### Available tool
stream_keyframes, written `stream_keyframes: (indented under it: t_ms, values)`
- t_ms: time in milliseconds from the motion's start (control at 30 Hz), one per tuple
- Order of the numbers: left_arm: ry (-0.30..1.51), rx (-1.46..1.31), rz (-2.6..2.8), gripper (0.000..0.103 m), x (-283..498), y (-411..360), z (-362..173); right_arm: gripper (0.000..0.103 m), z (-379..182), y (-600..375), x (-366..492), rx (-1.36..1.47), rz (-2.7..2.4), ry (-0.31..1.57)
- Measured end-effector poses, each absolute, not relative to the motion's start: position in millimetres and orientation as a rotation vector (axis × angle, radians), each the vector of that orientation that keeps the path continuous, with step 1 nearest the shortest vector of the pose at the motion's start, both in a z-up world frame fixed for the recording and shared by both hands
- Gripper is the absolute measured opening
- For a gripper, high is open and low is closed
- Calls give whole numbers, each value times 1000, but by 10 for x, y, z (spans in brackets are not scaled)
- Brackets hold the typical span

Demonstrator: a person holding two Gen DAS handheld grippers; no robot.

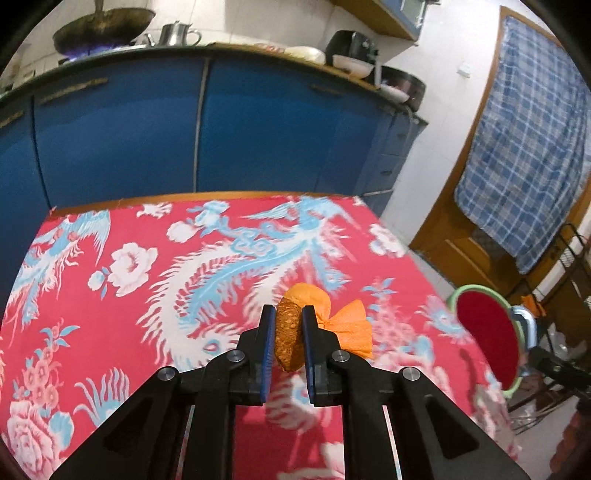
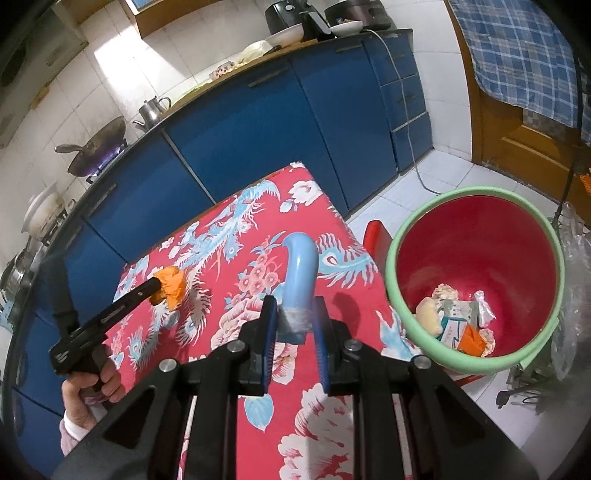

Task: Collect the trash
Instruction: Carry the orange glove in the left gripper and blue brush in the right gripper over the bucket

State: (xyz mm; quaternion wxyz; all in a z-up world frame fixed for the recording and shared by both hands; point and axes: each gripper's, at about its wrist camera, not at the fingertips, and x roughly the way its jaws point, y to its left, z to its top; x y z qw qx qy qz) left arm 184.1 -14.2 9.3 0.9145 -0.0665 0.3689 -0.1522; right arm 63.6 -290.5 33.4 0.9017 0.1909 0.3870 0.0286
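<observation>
A crumpled orange wrapper (image 1: 343, 328) is pinched between the blue pads of my left gripper (image 1: 289, 314), which is shut on it just above the red flowered tablecloth (image 1: 147, 295). The right wrist view shows the same wrapper (image 2: 171, 286) at the tip of the left gripper (image 2: 157, 291), held by a hand. My right gripper (image 2: 293, 306) is shut on the curved blue handle (image 2: 301, 266) of a red bin with a green rim (image 2: 480, 240). The bin hangs beside the table's right edge. Several scraps of trash (image 2: 454, 321) lie at its bottom.
Blue kitchen cabinets (image 1: 258, 122) run behind the table, with a wok (image 1: 103, 26), a kettle (image 1: 177, 33) and bowls on the counter. A wooden door with a blue checked cloth (image 1: 524, 129) stands at the right. A red stool (image 2: 375, 236) and a cable lie beyond the bin.
</observation>
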Motion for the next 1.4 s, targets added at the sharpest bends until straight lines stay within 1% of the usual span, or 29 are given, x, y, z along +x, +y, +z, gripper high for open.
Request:
stream_keyframes:
  t_ms: [267,733,1133,1400]
  values:
    - [726,-130,-409,14,1549,-426,354,22,450,-3033,499,396,46,770]
    - [689,-77,-553,14,1215,-1073,626,22,656,-3372,229,412,12,695]
    - [685,-16,-625,14,1203,-1719,680,22,634,-3795,84,436,-68,672]
    - [696,30,-662,14,1268,-2173,573,22,507,-4091,68,466,-117,675]
